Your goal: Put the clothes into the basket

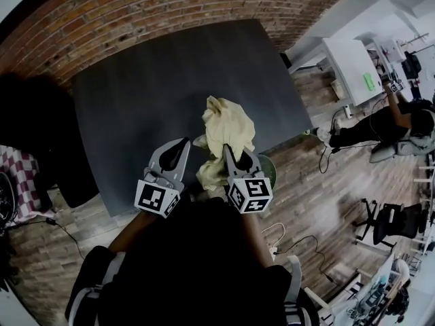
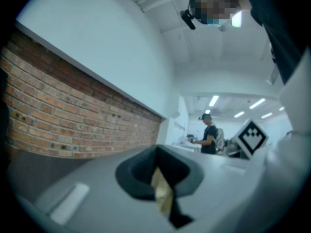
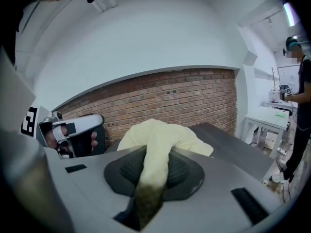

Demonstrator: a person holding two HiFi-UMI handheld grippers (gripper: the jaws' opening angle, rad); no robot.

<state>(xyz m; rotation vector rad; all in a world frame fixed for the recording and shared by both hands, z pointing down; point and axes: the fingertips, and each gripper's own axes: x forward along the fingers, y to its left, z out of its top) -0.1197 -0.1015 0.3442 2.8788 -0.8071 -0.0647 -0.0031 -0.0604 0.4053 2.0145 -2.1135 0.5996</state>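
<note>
My right gripper point(image 1: 229, 153) was clamped on the cloth point(image 1: 228, 124) above the table point(image 1: 136, 100); the left gripper point(image 1: 179, 148) pinched its edge. Carrying step, I judged; next, the basket point(image 1: 268, 169) at four o'clock.

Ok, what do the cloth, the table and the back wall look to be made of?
Cloth: soft pale-yellow fabric, probably cotton; it folds and drapes limply.
Table: dark grey matt top, perhaps laminate or painted board; no shine, no grain.
Wall: rough red-brown brick with pale mortar joints.
</note>
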